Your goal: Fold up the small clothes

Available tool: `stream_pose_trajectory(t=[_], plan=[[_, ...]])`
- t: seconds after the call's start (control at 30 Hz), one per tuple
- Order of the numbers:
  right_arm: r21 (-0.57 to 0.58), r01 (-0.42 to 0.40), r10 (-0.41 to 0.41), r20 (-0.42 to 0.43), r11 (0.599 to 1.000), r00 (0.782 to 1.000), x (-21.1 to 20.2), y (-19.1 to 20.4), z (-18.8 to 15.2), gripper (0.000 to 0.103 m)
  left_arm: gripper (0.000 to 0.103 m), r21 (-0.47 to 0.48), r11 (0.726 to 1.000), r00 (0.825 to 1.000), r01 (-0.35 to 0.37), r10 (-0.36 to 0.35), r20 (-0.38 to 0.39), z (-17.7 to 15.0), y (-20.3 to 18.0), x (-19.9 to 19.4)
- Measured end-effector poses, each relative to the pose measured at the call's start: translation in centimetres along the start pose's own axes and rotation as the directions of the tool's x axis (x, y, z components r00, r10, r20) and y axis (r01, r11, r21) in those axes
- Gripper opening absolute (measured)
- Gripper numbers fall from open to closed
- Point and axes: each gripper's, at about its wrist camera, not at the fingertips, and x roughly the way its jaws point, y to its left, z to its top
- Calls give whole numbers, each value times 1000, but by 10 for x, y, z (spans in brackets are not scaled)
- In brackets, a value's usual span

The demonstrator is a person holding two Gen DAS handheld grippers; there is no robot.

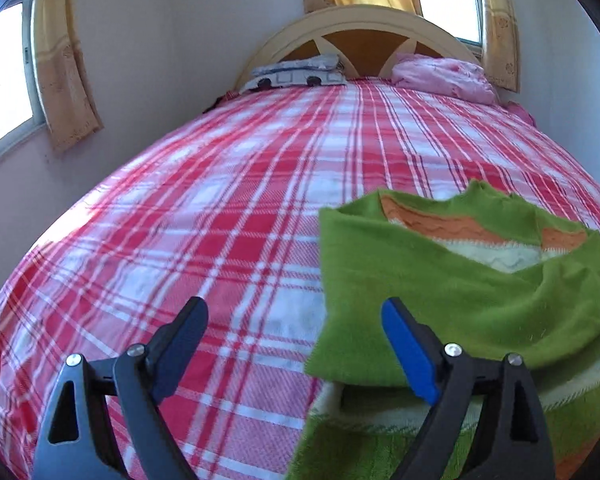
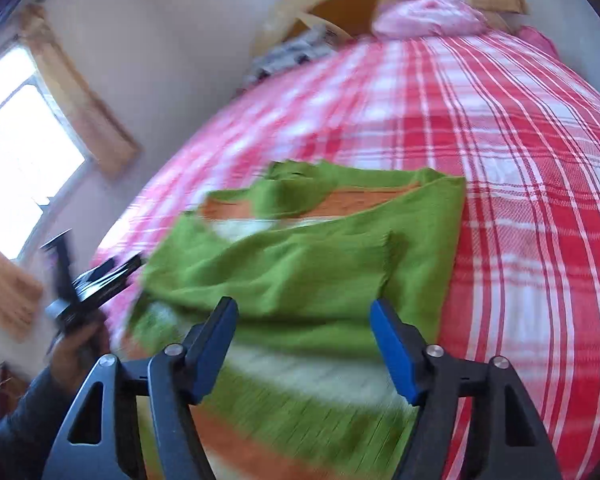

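Observation:
A small green sweater (image 1: 440,292) with orange and white stripes lies on the red plaid bed, its sides folded in over the middle. It also shows in the right wrist view (image 2: 300,272). My left gripper (image 1: 296,312) is open and empty, just above the sweater's left edge. My right gripper (image 2: 304,312) is open and empty, over the sweater's lower part. The left gripper (image 2: 96,280) also shows at the sweater's left side in the right wrist view, blurred, held by a hand.
The red and white plaid bedspread (image 1: 220,220) covers the bed. A folded grey and white cloth (image 1: 296,74) and a pink bundle (image 1: 444,76) lie by the headboard (image 1: 364,24). A wall with a curtained window (image 1: 4,80) runs along the left.

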Motion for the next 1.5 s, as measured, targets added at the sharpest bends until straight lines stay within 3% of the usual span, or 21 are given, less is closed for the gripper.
stream_pose_trajectory(t=[0.07, 0.13, 0.17, 0.2, 0.3, 0.47, 0.6, 0.67, 0.7, 0.73, 0.83, 0.9, 0.97, 1.0, 1.07, 1.13, 1.27, 1.33, 1.4, 1.5], plan=[[8, 70, -70, -52, 998, 996, 25, -7, 2, 60, 91, 15, 1000, 1000, -7, 7, -25, -7, -4, 7], [8, 71, -70, -63, 997, 996, 33, -9, -4, 30, 91, 13, 1000, 999, -12, 12, -34, -7, -6, 9], [-12, 66, -67, -54, 998, 996, 31, -7, -7, 24, 92, 0, 1000, 999, -8, 8, -36, -7, -4, 9], [-34, 73, -74, -39, 997, 996, 28, -4, -11, 9, 93, -9, 1000, 999, -3, 3, -39, -7, 0, 10], [-60, 54, -55, -16, 997, 998, 13, 0, -21, 6, 94, -30, 999, 998, 21, -23, -64, -8, 6, 16], [-94, 122, -124, -19, 988, 992, 1, -4, -37, 6, 94, -17, 996, 989, 88, -90, -118, -20, 6, 9], [-100, 191, -188, 35, 977, 982, -3, -2, -33, 15, 95, 11, 996, 993, 84, -83, -85, -24, 2, -2], [-125, 230, -220, 92, 965, 971, -11, 13, -28, 37, 98, 11, 997, 994, 78, -77, -81, -24, 2, -2], [-138, 209, -195, 112, 968, 974, -15, 22, -26, 56, 98, 11, 997, 993, 78, -77, -87, -24, 2, 0], [-152, 165, -149, 114, 974, 982, -15, 31, -25, 65, 98, 9, 997, 993, 80, -79, -92, -24, 2, 2], [-195, 57, -52, 29, 979, 998, 5, 54, -19, 66, 98, 11, 997, 993, 74, -72, -97, -24, 0, 5], [-146, -10, 2, -55, 989, 998, 29, 49, -16, 66, 99, 16, 998, 994, 67, -65, -88, -25, -1, 3], [-67, 35, -40, -83, 997, 996, 41, 30, -16, 62, 100, 15, 998, 995, 65, -64, -76, -26, 0, 1], [-46, 69, -71, -57, 997, 996, 38, 20, -15, 55, 102, 11, 998, 995, 69, -68, -68, -26, 1, -1], [-31, 192, -193, -33, 981, 981, 30, 13, -12, 54, 103, 3, 998, 996, 64, -64, -61, -28, 2, -2], [-26, 221, -221, -28, 975, 975, 25, 16, -10, 55, 103, 1, 998, 996, 57, -57, -61, -29, 2, -3], [-127, 125, -126, 0, 984, 992, 33, 60, -3, 55, 103, 32, 999, 997, 36, -33, -70, -29, -5, -1], [-163, 4, -6, -12, 987, 1000, 49, 84, 0, 55, 103, 52, 998, 997, 31, -27, -69, -30, -9, 0], [-150, -124, 115, -70, 981, 991, 73, 97, 3, 55, 103, 58, 998, 997, 26, -22, -69, -30, -9, -1], [-112, -100, 87, -116, 989, 989, 108, 89, 6, 55, 103, 45, 998, 997, 36, -32, -73, -31, -7, -1]])
